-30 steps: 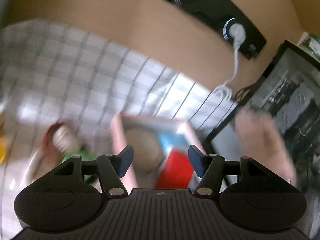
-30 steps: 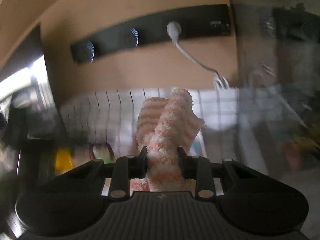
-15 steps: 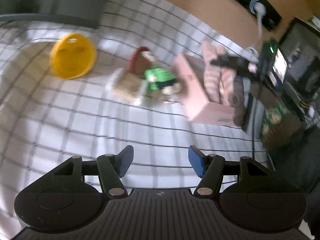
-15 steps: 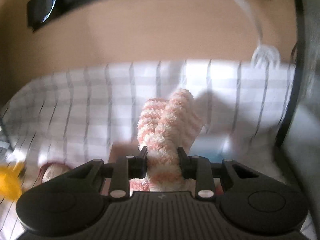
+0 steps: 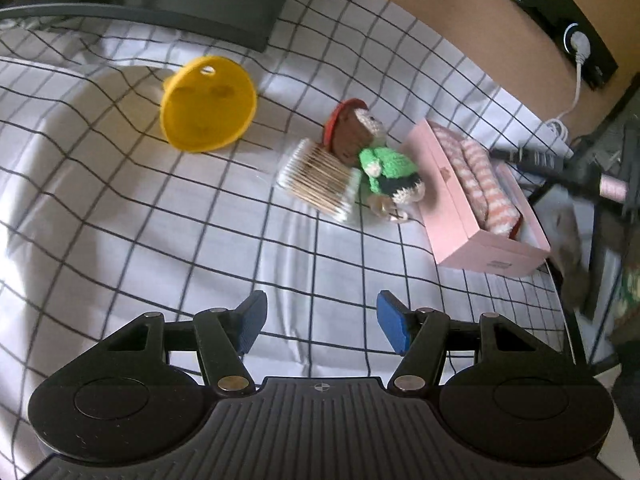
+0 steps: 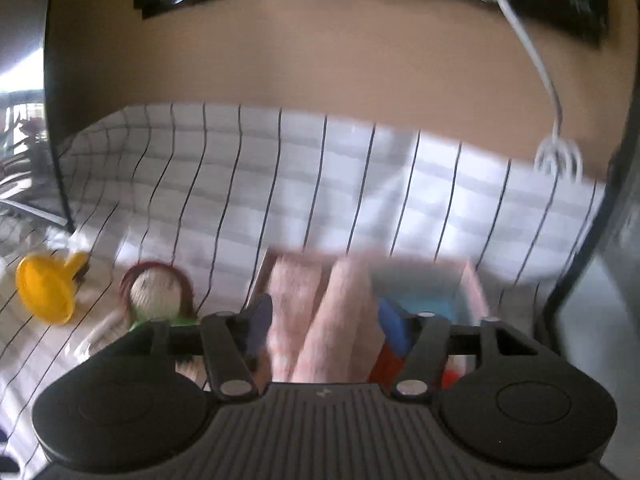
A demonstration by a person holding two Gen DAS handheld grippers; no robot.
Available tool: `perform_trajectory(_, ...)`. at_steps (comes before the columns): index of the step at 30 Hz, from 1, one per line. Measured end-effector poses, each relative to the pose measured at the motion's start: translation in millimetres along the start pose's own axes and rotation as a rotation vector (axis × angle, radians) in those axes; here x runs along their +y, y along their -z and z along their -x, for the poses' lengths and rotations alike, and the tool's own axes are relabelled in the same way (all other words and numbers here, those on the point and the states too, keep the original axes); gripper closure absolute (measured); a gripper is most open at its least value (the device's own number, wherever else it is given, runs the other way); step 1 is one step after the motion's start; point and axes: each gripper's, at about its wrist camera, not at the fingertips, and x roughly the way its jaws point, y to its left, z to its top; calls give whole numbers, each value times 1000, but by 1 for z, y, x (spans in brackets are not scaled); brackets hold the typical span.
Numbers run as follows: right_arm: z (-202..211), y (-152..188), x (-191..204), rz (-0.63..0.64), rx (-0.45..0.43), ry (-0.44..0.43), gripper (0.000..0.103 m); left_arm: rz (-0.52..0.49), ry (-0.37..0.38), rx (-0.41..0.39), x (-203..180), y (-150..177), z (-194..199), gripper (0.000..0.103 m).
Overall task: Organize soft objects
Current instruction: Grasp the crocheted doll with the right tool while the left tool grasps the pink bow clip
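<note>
A pink-and-white striped fluffy cloth (image 5: 480, 176) lies lengthwise in an open pink box (image 5: 460, 216) on the checked bedsheet. My right gripper (image 5: 516, 156) hovers over the box's far end. In the right wrist view its jaws are opening, and the cloth (image 6: 328, 312) sits between the pads of the right gripper (image 6: 326, 324), down inside the box (image 6: 476, 280). A knitted doll (image 5: 384, 164) in a green jumper lies just left of the box. My left gripper (image 5: 322, 320) is open and empty, above bare sheet in front of the doll.
A clear box of cotton swabs (image 5: 320, 178) touches the doll. A yellow funnel-shaped thing (image 5: 208, 104) lies further left. Red (image 6: 384, 360) and light blue (image 6: 428, 304) items sit in the box. A white cable (image 5: 576, 92) hangs from a wall socket strip (image 5: 560, 20).
The right gripper came down over the pink box with the striped cloth and its jaws widened around it. The left gripper's view swung away from the box to the open sheet.
</note>
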Motion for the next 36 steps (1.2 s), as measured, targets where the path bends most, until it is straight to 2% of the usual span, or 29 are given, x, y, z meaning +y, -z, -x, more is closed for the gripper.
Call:
perform_trajectory(1,-11,-10,1,6,9,7,70,-1,4,8,1,0,-3,38)
perform_trajectory(2,-23,-15,3,1,35,7,77,1,6,15,1,0,-5,38)
perform_trajectory(3,-31,-15,0,-14,67,0,79,3,6,23,3,-1,-6,38)
perform_trajectory(5,-55,-10,-2,-66,200,9,90,8,-7,39,6,-3,-9,38)
perform_trajectory(6,-63,-5,-4,-94,258,23,90,8,-15,43,8,-5,-9,38)
perform_trajectory(7,-63,3,-6,-116,272,32,90,12,-23,42,10,-6,-8,38)
perform_trajectory(9,-54,13,-6,-107,249,24,90,25,-35,35,17,-9,-9,38)
perform_trajectory(12,-46,18,-6,-73,229,14,88,49,-63,46,23,-14,-14,38)
perform_trajectory(13,-38,16,-2,-37,206,23,85,49,-71,53,24,-16,-16,38)
perform_trajectory(15,-19,8,14,43,105,10,68,42,-76,58,25,-17,-16,38)
perform_trajectory(16,-9,3,23,74,52,-16,42,40,-76,60,25,-17,-15,38)
perform_trajectory(17,-3,-1,33,92,17,-49,23,35,-76,64,26,-18,-15,38)
perform_trajectory(18,-1,-5,47,113,7,-99,22,29,-77,68,26,-18,-15,38)
perform_trajectory(21,-21,-12,83,165,109,-248,22,19,-83,69,29,-18,-12,38)
perform_trajectory(23,-41,-12,108,218,136,-221,22,17,-85,69,33,-17,-9,38)
perform_trajectory(25,-66,-14,125,264,159,-132,21,16,-89,69,37,-16,-5,38)
perform_trajectory(28,-88,-17,129,201,253,-155,22,26,-85,70,45,-13,1,38)
perform_trajectory(29,-92,-17,130,176,294,-174,31,30,-86,71,48,-12,2,38)
perform_trajectory(30,-94,-15,132,155,322,-196,32,37,-86,72,52,-10,3,38)
perform_trajectory(31,-92,-11,134,146,323,-204,44,45,-87,74,55,-10,3,38)
perform_trajectory(32,-87,-8,135,135,327,-233,48,53,-86,75,59,-9,3,38)
perform_trajectory(34,-68,-2,132,67,339,-340,50,66,-84,77,63,-8,2,38)
perform_trajectory(36,-38,7,128,46,307,-384,51,62,-79,77,64,-9,1,38)
